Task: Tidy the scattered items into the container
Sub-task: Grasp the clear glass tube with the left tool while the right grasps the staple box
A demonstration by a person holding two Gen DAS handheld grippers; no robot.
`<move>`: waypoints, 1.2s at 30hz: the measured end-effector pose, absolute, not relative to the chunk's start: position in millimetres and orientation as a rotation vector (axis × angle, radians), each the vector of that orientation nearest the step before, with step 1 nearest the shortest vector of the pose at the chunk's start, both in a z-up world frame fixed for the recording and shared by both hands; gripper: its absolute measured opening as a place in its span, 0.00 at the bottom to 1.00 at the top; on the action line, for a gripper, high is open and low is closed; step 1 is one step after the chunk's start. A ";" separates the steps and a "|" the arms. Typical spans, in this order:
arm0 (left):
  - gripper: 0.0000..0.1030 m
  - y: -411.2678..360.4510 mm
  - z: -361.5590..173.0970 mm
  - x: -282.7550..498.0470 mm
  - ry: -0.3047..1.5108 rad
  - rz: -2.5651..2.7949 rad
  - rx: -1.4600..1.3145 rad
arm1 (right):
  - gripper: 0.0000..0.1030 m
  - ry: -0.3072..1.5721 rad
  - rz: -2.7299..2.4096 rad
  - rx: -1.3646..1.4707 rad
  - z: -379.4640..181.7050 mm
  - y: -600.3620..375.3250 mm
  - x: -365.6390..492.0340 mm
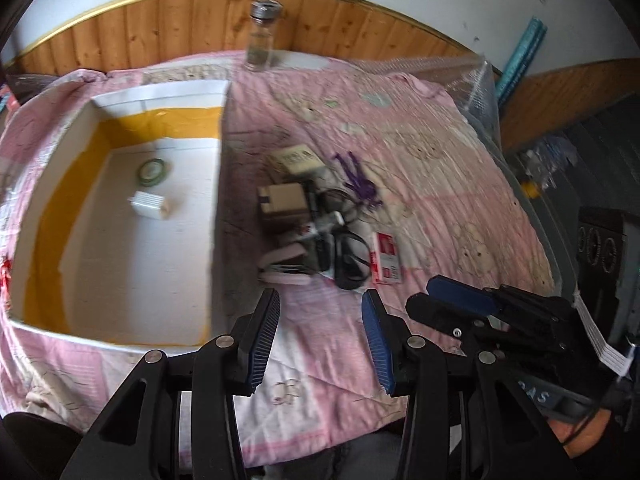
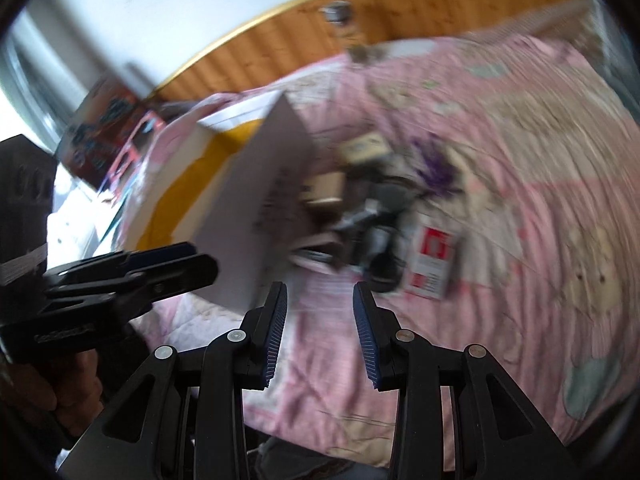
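A white box with yellow inner walls (image 1: 48, 216) lies on the pink quilt, left of centre; its outer side wall (image 2: 268, 200) shows in the blurred right wrist view. In it are a roll of tape (image 1: 152, 170) and a small white block (image 1: 150, 206). To the right of the box lies a pile: two small cartons (image 1: 282, 202), a black cable (image 1: 348, 258), a purple item (image 1: 358, 178), a pink-and-white item (image 1: 284, 264) and a red-and-white card (image 1: 386, 258). My left gripper (image 1: 320, 298) is open just before the pile. Empty and open, my right gripper (image 2: 320, 288) hovers before the card (image 2: 432, 260).
A glass jar with a metal lid (image 1: 262, 36) stands at the quilt's far edge against the wood-panelled wall. Clear plastic sheeting (image 1: 476, 88) borders the right side. Dark equipment (image 1: 600, 240) sits beyond the right edge. A hand (image 2: 68, 392) holds the left gripper.
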State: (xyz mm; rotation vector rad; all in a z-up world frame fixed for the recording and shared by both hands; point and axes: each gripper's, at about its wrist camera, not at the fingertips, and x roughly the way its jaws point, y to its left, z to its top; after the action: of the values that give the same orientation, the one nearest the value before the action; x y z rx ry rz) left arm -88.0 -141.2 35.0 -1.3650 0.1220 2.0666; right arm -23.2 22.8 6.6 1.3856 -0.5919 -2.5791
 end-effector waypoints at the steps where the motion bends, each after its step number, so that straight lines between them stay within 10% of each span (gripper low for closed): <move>1: 0.43 -132.3 31.9 -88.0 0.140 2.057 -1.366 | 0.38 -0.612 -2.583 1.399 2.4 29.0 -23.8; 36: 0.44 -43.0 -88.9 -207.4 0.145 1.974 -1.469 | 0.46 -0.575 -2.577 1.619 -104.9 73.2 -103.0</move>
State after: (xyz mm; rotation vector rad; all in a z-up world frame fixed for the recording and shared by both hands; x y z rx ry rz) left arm -207.4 -43.0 -88.9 -1.4688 0.1451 1.9736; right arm -103.0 73.2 -104.9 1.6191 -0.5750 -2.5765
